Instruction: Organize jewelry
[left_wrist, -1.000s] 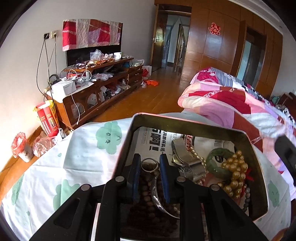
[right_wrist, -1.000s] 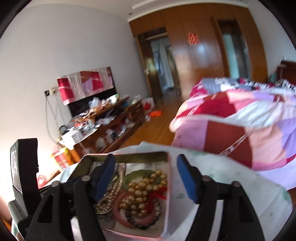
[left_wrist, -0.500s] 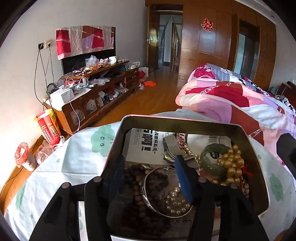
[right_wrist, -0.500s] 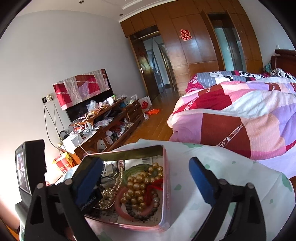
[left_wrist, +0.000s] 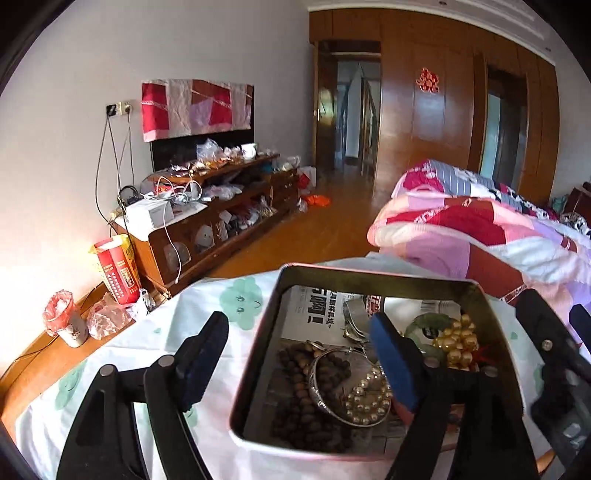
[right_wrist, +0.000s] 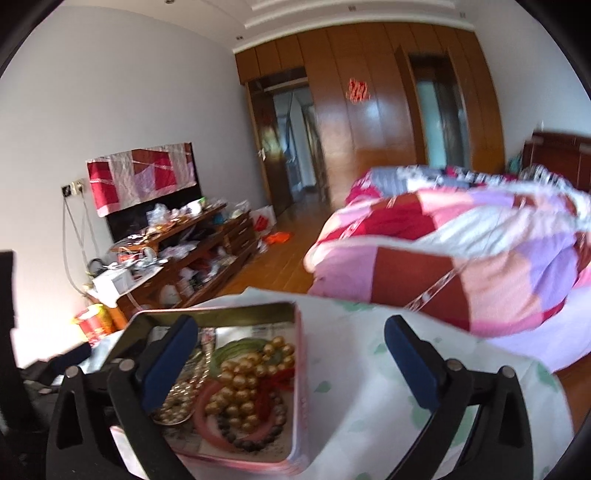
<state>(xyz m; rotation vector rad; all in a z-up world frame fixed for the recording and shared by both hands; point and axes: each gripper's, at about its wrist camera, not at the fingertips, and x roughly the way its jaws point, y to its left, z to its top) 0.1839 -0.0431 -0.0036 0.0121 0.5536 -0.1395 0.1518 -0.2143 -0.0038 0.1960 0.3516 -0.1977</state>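
Your left gripper (left_wrist: 299, 363) stands wide open and holds nothing; its left finger is in the lower left of the frame over the white cloth (left_wrist: 155, 339) with green prints, and its right finger hangs over the inside of the metal tin (left_wrist: 255, 350). The tin sits in the lower middle of the left view, on the cloth. In it you see a dark wooden bead strand (left_wrist: 299, 402), a silver bangle (left_wrist: 317, 391) lying on the beads, a pearl strand (left_wrist: 367, 400), a green bangle (left_wrist: 424, 325) and gold beads (left_wrist: 458, 341) (all on printed paper).

Your right gripper (right_wrist: 291, 365) is also wide open and empty. In the right view, the tin (right_wrist: 299, 354) is in the lower left, under the left finger, and the picture is a little blurred. The pink bangle (right_wrist: 207, 424) lies at the near side, touching the gold beads (right_wrist: 240, 384).
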